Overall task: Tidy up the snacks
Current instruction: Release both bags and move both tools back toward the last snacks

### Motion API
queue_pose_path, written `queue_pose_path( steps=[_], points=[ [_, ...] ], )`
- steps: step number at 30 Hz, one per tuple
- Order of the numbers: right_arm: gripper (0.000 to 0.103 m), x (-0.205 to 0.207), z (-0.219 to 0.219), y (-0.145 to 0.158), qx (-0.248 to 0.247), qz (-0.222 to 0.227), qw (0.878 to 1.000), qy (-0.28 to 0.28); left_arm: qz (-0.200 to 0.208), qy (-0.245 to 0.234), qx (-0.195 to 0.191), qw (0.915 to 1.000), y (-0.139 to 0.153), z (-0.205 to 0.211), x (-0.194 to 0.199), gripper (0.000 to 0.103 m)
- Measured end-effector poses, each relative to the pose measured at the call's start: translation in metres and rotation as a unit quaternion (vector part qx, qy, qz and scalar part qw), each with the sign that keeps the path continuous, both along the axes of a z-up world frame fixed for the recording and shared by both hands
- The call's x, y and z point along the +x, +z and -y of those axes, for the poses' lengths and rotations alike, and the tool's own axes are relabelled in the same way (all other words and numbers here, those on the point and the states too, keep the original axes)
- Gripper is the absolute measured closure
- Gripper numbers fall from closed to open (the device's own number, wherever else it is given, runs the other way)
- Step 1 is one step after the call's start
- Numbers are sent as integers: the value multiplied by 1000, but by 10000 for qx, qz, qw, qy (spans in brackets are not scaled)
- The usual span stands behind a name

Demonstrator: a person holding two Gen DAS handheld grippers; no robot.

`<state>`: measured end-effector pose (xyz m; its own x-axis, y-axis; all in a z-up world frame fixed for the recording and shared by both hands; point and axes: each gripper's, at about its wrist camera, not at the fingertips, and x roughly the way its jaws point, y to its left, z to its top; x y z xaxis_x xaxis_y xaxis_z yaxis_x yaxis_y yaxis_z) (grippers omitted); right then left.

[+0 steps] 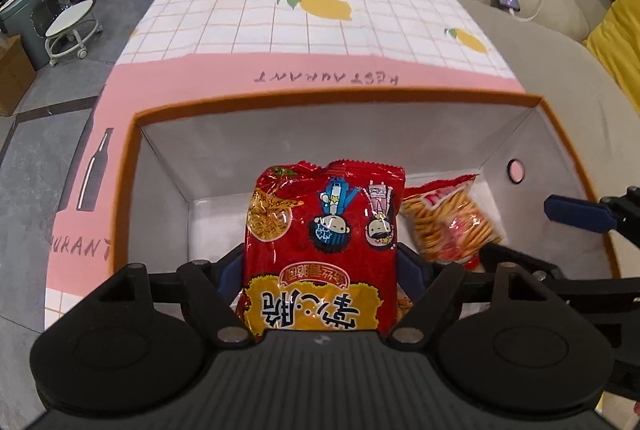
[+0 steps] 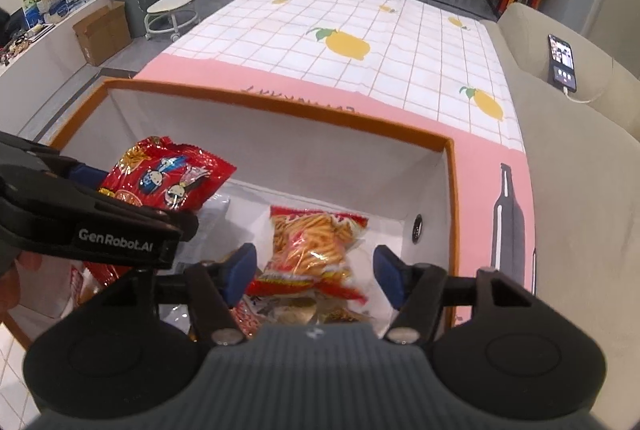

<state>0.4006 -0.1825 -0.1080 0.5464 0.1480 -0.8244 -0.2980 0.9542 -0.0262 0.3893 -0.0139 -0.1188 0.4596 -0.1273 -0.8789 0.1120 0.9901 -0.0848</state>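
My left gripper [image 1: 320, 270] is shut on a red snack packet with cartoon figures [image 1: 324, 250] and holds it over the orange-rimmed white box [image 1: 332, 98]. The same packet [image 2: 168, 178] shows at the left of the right wrist view, in the left gripper [image 2: 90, 182]. A clear packet of orange snack sticks [image 2: 316, 250] lies on the box floor, also seen in the left wrist view [image 1: 448, 222]. My right gripper [image 2: 316, 270] is open above that packet, its blue pads [image 2: 242, 270] either side of it. One right pad [image 1: 576, 214] shows in the left wrist view.
The box rim [image 2: 280, 106] stands on a pink and lemon-print tablecloth [image 2: 360, 46]. More packets [image 2: 280, 314] lie at the box's near end. A beige sofa [image 2: 580, 170] with a phone [image 2: 562, 62] is to the right. A stool [image 2: 172, 10] stands on the floor at left.
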Motion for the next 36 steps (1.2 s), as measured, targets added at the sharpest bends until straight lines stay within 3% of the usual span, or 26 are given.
queue_pose_path(
  steps=[7, 18, 21, 36],
  points=[
    [39, -14, -1, 12, 2, 78, 10000, 27, 89, 0, -301, 9995, 17, 0, -8, 11],
    [38, -43, 5, 36, 98, 319, 9994, -15, 455, 132, -189, 9987, 52, -3, -37, 11],
    [31, -55, 8, 48, 170, 501, 9986, -80, 764, 200, -23, 9969, 67, -3, -52, 11],
    [29, -162, 13, 108, 529, 1797, 9820, -258, 2292, -208, 293, 9727, 135, 4, -164, 11]
  ],
)
